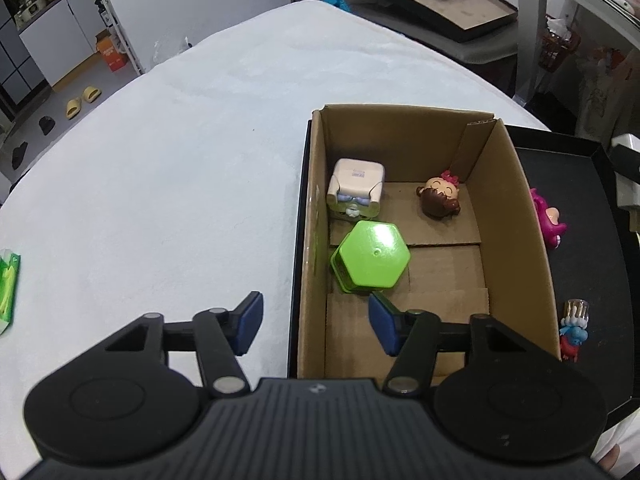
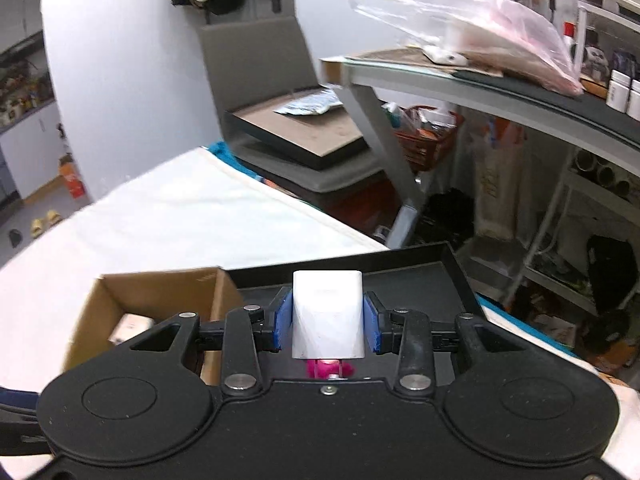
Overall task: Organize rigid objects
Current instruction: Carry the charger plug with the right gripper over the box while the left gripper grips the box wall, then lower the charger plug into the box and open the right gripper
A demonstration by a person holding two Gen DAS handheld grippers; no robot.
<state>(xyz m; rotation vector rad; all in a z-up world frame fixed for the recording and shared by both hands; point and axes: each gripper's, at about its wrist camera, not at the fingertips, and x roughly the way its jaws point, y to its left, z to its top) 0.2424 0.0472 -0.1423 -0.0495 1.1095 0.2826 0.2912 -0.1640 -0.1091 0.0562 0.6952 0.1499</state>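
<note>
Gripping the white charger block point(image 2: 328, 314) with my right gripper point(image 2: 328, 326), I'm carrying it toward the cardboard box point(image 1: 516, 216); my left gripper point(image 1: 316, 322) is hovering open, empty.

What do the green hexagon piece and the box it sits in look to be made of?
Green hexagon piece: likely hard plastic, glossy; it shows a bright glare patch and a small moulding dimple on top.
Box: brown corrugated cardboard, matte; a cut edge shows fluting at the far right corner and folded flaps line the floor.
</note>
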